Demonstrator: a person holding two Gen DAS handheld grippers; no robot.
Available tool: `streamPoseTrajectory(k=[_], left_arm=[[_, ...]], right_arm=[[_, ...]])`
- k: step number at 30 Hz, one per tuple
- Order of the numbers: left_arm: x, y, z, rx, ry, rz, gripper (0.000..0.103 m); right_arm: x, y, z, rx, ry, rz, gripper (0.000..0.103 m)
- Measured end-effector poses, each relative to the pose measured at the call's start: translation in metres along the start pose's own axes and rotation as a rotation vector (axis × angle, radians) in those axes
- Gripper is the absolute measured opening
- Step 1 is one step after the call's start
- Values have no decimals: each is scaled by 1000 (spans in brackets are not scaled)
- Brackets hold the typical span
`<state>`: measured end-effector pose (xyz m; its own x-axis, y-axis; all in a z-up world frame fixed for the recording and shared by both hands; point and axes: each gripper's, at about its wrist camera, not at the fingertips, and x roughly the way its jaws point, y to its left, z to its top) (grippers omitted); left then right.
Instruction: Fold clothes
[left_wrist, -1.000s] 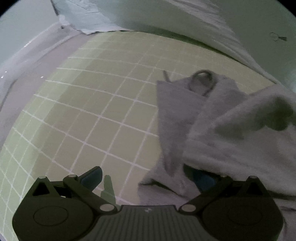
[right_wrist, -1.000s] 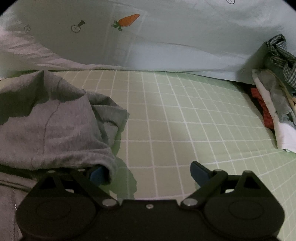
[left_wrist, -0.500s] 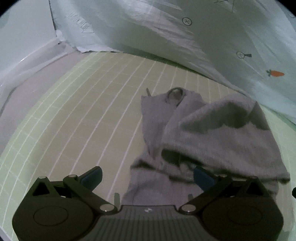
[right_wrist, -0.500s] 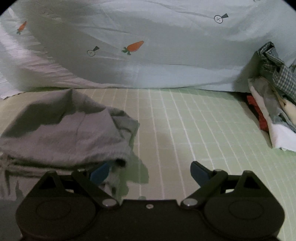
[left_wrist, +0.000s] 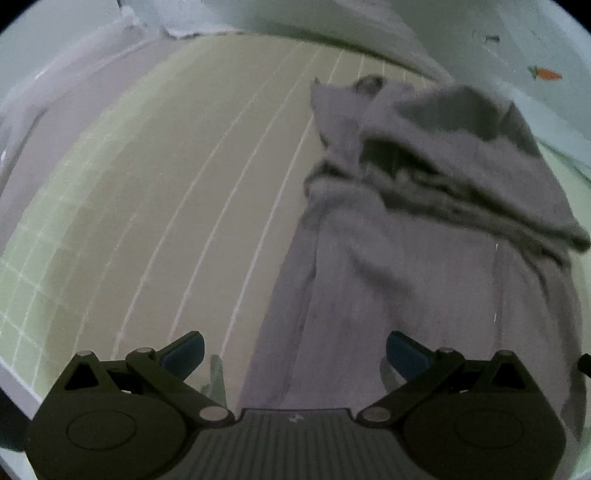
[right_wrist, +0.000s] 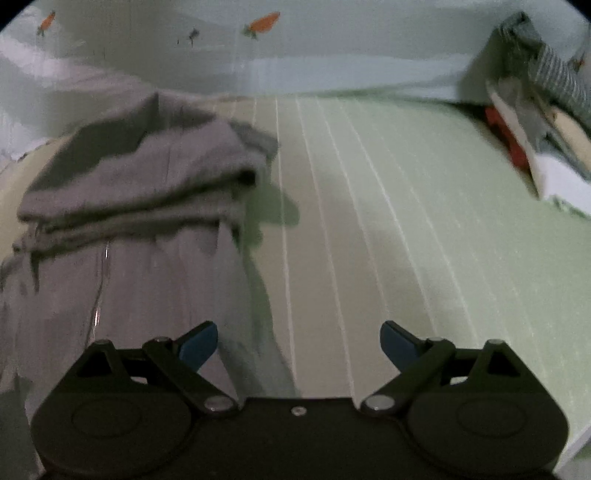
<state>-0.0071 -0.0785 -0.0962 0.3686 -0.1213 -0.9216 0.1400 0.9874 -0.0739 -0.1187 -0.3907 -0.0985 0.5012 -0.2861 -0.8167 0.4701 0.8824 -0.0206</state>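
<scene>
A grey garment lies on the green gridded mat, its far part folded back over itself in a thick layer. In the right wrist view the same garment fills the left half, with a thin drawstring on it. My left gripper is open and empty, above the garment's near left edge. My right gripper is open and empty, its left fingertip over the garment's right edge, its right fingertip over bare mat.
A pile of other clothes, with checked, white and red pieces, lies at the far right of the mat. A pale sheet with carrot prints hangs behind. The mat's front edge shows at the lower left.
Both grippers have let go of the folded-over part and drawn back toward me. The fold now lies farther away and more of the flat garment shows in front.
</scene>
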Motion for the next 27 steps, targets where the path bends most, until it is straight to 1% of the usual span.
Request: streamPoseTrajectory(k=[5, 6, 7, 11, 13, 19, 23, 26, 27], left_arm=[[2, 11, -22, -2, 30, 9, 100], [1, 13, -26, -1, 33, 8, 96], [0, 15, -29, -1, 35, 6, 94], [-4, 23, -39, -6, 32, -22, 92], [-7, 26, -42, 2, 26, -41, 89], [-13, 33, -49, 33, 46, -82, 89], [-18, 36, -54, 69, 46, -98, 89], [-21, 35, -59, 99, 40, -112, 82], [-22, 34, -60, 109, 38, -117, 78]], right_arm=[[-4, 2, -27, -6, 57, -3, 96], [-5, 2, -32, -6, 65, -2, 96], [-6, 2, -37, -5, 73, -1, 96], [-11, 4, -53, 8, 93, 11, 96], [-14, 5, -58, 18, 98, 12, 96], [-21, 9, -70, 30, 122, 4, 96], [-24, 6, -75, 72, 126, 9, 96], [-25, 1, -79, 121, 130, 23, 98], [-25, 1, -79, 122, 129, 26, 98]])
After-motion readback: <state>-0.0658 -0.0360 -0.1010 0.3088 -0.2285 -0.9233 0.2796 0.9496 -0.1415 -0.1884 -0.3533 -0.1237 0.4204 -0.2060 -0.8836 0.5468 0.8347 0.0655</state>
